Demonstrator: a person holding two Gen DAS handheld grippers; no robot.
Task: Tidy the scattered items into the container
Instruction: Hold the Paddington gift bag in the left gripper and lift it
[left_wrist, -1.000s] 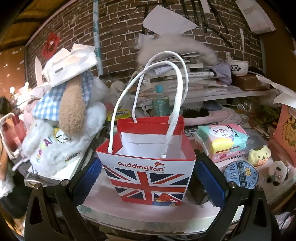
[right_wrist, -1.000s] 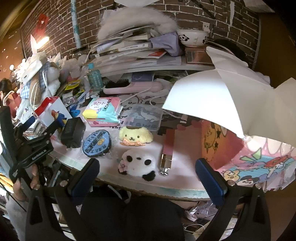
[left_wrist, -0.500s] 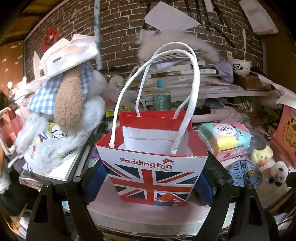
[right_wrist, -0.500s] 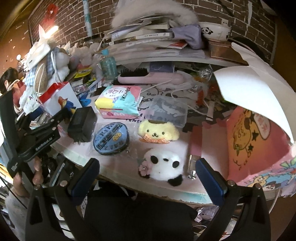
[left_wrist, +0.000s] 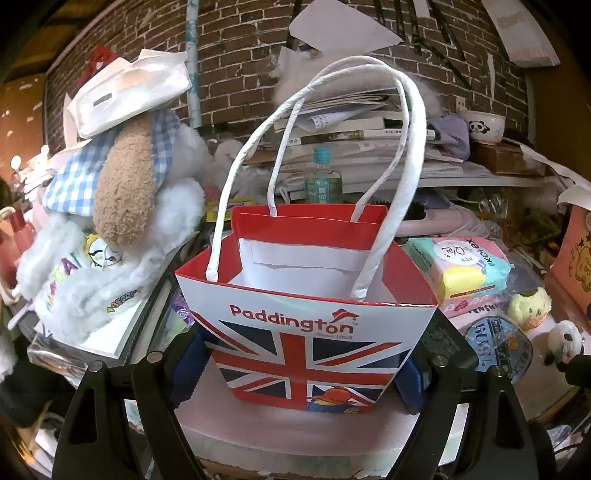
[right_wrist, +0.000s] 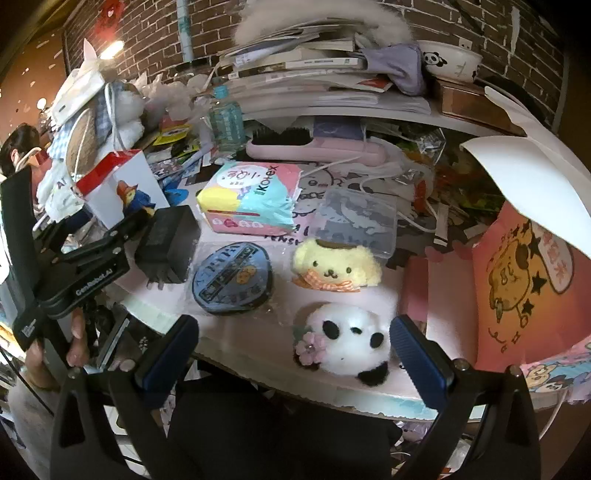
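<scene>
- Centrally, the Paddington paper bag (left_wrist: 314, 332) stands upright at frame centre, mouth open.
- Left gripper (left_wrist: 299, 365): blue pads press both bag sides, clamped on the bag.
- Right gripper (right_wrist: 295, 354): jaws wide, flanking the panda plush (right_wrist: 347, 339), lower centre, apart from it.
- Yellow dog plush (right_wrist: 336, 267) lies just above the panda.

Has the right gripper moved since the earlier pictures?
Yes. The right gripper has advanced toward the white fluffy panda plush on the pink table; its open fingers now flank it.
</scene>
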